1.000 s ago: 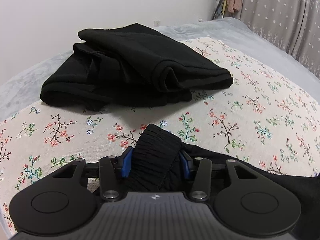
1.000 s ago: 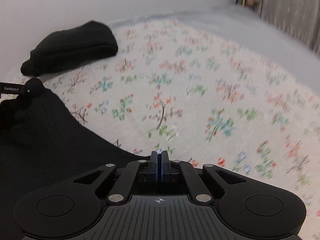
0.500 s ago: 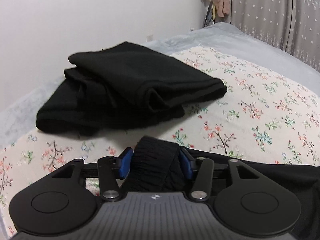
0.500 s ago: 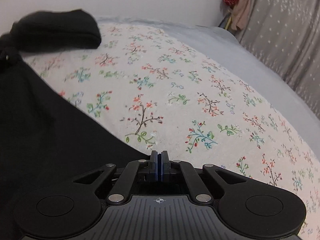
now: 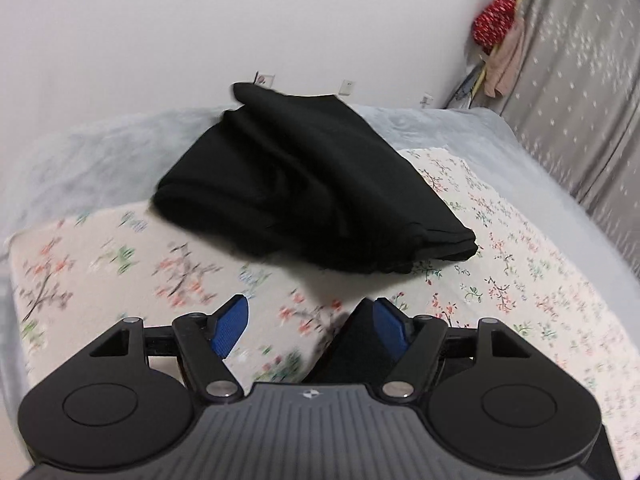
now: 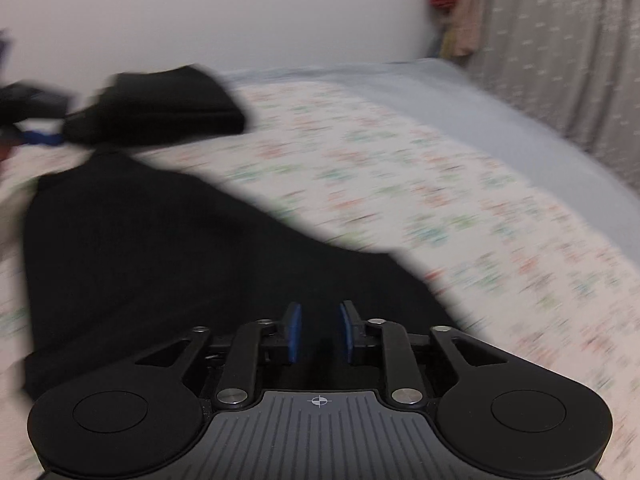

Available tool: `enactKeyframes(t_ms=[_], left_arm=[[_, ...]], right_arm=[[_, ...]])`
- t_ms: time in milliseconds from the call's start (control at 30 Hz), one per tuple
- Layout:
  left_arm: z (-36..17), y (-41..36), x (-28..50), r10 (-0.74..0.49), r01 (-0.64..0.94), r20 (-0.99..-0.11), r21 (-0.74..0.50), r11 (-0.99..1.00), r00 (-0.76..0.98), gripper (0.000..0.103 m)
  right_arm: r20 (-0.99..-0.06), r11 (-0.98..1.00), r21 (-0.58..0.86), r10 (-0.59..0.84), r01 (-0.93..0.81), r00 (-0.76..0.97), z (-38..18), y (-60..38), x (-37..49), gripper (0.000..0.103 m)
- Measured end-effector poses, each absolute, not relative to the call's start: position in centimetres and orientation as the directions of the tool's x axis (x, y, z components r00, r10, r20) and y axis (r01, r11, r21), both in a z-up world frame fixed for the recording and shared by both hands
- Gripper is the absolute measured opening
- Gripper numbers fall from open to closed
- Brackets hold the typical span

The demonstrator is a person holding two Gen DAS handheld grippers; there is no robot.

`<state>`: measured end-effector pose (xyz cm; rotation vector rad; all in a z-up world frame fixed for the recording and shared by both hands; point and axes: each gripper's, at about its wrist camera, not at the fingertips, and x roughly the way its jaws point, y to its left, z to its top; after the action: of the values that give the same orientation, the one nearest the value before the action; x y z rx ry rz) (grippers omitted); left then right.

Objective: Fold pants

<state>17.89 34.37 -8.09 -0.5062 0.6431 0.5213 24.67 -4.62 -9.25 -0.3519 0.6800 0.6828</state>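
The black pants (image 6: 160, 260) lie spread flat on the floral sheet (image 6: 440, 200). My right gripper (image 6: 320, 332) hovers over their near edge, jaws opening, the blue pads apart and pressing on nothing; only dark cloth shows below the gap. My left gripper (image 5: 308, 320) is wide and still opening. The pants' waistband (image 5: 352, 352) leans against its right pad only, and the left pad is free. In the blurred right wrist view, the left gripper (image 6: 36, 136) shows at the far left edge.
A pile of folded black clothes (image 5: 312, 188) (image 6: 160, 108) sits at the far end of the sheet. A grey blanket (image 5: 540, 168) covers the bed around it. Beyond are a white wall, a grey curtain (image 5: 580, 80) and hanging clothes (image 5: 496, 40).
Both grippers have opened. The left let go of the bunched waistband it was clamping and swung left. The right went from shut to parted and drew back over the pants.
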Motion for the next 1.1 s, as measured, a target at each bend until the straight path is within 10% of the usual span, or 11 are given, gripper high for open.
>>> enactKeyframes(t_ms=[100,533,700,900,1100], left_arm=[[-8.3,34.5,15.5,0.242,-0.585,-0.693,-0.312,0.748,0.679,0.087],[-12.9,32.8,14.1,-0.012,-0.551,-0.736,-0.517,0.655,0.677,0.088],[-13.1,32.4,15.8,0.097,-0.579,-0.738,-0.433,0.691,0.668,0.032],[-10.0,33.4,14.2,0.182,-0.532,-0.611,-0.460,0.710,0.771,0.029],[-13.2,33.3,15.7,0.215,-0.592,-0.731,-0.305,0.746,0.648,0.035]], right_arm=[[-0.708,0.675,-0.055,0.493,-0.736,0.505,-9.9,-3.8,20.1,0.048],[-0.737,0.757,-0.064,0.403,-0.650,0.542,-10.4,-7.5,12.0,0.049],[-0.759,0.822,-0.012,0.363,-0.569,0.540,-11.5,-11.2,11.3,0.049],[-0.716,0.833,0.169,0.471,-0.527,0.515,-13.4,-15.1,10.1,0.051],[-0.743,0.837,0.160,0.451,-0.523,0.494,-13.4,-14.8,10.2,0.052]])
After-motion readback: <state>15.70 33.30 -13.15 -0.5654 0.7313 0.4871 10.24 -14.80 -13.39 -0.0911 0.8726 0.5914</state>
